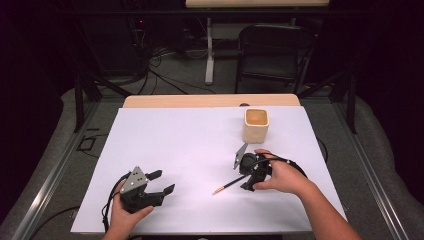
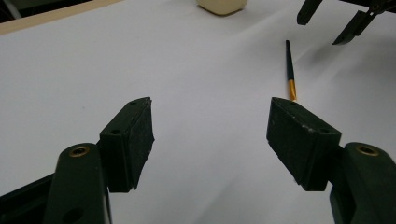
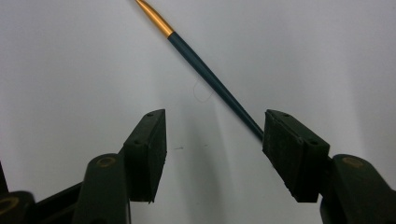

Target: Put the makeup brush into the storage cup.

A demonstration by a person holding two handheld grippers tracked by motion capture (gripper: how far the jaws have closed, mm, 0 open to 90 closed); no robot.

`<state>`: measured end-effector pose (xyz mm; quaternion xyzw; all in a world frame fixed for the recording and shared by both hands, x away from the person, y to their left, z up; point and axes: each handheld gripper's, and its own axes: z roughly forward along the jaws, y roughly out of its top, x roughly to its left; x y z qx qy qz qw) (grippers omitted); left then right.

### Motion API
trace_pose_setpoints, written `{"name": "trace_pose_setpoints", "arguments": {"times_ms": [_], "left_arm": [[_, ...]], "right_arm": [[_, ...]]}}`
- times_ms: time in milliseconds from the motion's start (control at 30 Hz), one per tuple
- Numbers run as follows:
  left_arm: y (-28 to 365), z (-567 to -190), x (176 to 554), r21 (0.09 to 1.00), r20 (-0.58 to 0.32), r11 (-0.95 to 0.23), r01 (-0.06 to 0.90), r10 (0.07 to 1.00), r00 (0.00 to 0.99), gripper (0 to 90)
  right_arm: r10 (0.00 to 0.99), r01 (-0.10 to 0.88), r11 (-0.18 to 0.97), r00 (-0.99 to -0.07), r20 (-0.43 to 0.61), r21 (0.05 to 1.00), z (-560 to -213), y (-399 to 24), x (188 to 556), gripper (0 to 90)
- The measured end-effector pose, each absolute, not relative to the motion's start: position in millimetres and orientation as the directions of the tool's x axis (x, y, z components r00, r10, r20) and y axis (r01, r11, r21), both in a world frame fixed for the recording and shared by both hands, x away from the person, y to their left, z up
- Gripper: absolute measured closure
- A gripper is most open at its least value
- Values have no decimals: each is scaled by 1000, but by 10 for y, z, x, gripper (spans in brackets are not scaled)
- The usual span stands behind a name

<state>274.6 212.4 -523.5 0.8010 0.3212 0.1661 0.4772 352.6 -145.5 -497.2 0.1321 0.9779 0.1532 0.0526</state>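
1. My right tool point(image 1: 248, 176) hangs right of centre in the high view, tipped down over the paintbrush point(image 1: 229, 185). Its jaws stand wide apart and grip nothing; in the right gripper view the brush handle point(image 3: 212, 77) runs from the top of the frame down toward the right jaw, lying loose on the sheet.
2. The brush rests flat on the white tabletop point(image 1: 190, 145), gold ferrule pointing toward the lower left of the high view, thin dark tail under my tool.
3. I judge it very light, stiff and slender, with a smooth lacquered handle that could roll or skid when pinched. It sits so low that the pads must come nearly down to the sheet.
4. I would take it across the dark handle near the ferrule, where it is thickest, not on the tapered tail.
5. My left tool point(image 1: 159, 184) sits at lower left, jaws wide open and empty, well apart from the brush.
6. The cream cup point(image 1: 256, 125) stands upright above the right tool, upper right of the sheet.
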Motion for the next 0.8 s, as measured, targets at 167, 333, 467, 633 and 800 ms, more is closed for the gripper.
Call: {"name": "trace_pose_setpoints", "arguments": {"times_ms": [167, 333, 467, 633, 800], "left_arm": [[2126, -5235, 2747, 871, -40, -339, 356, 673, 738, 316], [2122, -5238, 2749, 869, -41, -341, 359, 672, 740, 316], [2124, -5238, 2750, 869, -38, -343, 356, 672, 740, 316], [2123, -5241, 2750, 869, -43, -340, 360, 673, 738, 316], [2124, -5241, 2750, 867, -42, -343, 361, 672, 740, 316]], "right_arm": [[254, 226, 927, -965, -57, 300, -4944, -1393, 3555, 408], [225, 195, 936, -972, -72, 293, -4961, -1301, 3579, 426], [188, 162, 943, -980, -63, 290, -4973, -1197, 3595, 444], [160, 141, 957, -986, -57, 253, -5020, -1074, 3614, 470], [128, 115, 962, -991, -36, 246, -5023, -952, 3625, 481]]}}
